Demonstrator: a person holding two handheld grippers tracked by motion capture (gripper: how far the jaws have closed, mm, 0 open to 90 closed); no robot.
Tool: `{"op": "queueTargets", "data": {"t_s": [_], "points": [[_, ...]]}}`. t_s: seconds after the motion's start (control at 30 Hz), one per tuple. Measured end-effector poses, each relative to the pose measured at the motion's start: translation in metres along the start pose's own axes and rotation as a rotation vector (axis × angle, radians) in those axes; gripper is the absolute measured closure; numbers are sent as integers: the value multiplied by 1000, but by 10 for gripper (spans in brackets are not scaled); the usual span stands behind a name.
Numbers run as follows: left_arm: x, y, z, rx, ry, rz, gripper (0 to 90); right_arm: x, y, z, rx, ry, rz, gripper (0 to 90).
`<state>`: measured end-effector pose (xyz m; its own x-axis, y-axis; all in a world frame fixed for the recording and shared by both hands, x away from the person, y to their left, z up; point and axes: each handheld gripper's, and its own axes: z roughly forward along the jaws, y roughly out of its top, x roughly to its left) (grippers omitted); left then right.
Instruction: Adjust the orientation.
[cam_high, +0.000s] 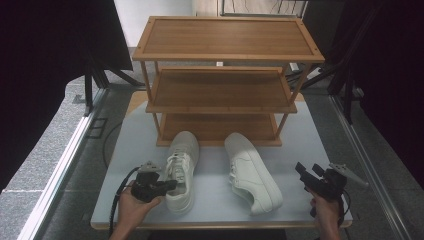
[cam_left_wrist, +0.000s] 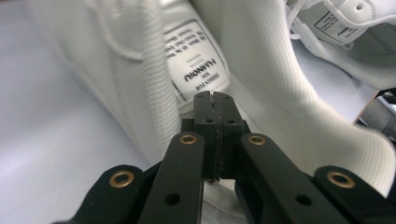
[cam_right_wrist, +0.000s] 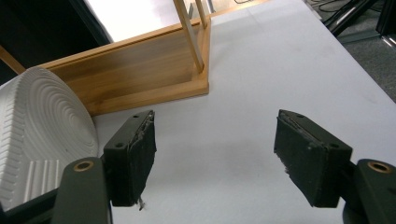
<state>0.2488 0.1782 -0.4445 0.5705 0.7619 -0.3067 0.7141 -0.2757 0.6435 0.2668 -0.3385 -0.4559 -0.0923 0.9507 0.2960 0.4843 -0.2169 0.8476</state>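
Note:
Two white sneakers lie on the pale table in front of a wooden rack. The left shoe (cam_high: 181, 170) stands upright with its toe toward the rack. My left gripper (cam_high: 171, 186) reaches into its opening from the left; in the left gripper view the jaws (cam_left_wrist: 215, 100) are pressed together at the collar of this shoe (cam_left_wrist: 130, 70), beside the printed label. The right shoe (cam_high: 252, 172) is tipped over, its ribbed sole (cam_right_wrist: 37, 130) facing my right gripper (cam_high: 309, 172). That gripper (cam_right_wrist: 215, 154) hovers open over bare table, nothing between its pads.
The three-tier wooden rack (cam_high: 220, 90) stands at the back of the table (cam_high: 310, 140), its base corner (cam_right_wrist: 196, 86) ahead of the right gripper. Dark stands and floor rails flank the table. The right shoe's laces (cam_left_wrist: 345, 37) show beyond the left gripper.

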Motion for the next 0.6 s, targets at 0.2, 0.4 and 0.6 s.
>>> {"op": "queueTargets", "data": {"t_s": [0.2, 0.4, 0.6], "points": [[11, -5, -12, 9, -15, -9, 892, 1, 0, 0, -14, -9, -1, 299], [27, -7, -24, 5, 6, -54, 875, 4, 1, 2, -14, -1, -4, 301], [2, 1, -28, -68, -13, -9, 657, 9, 3, 4, -15, 40, -5, 300]]}}
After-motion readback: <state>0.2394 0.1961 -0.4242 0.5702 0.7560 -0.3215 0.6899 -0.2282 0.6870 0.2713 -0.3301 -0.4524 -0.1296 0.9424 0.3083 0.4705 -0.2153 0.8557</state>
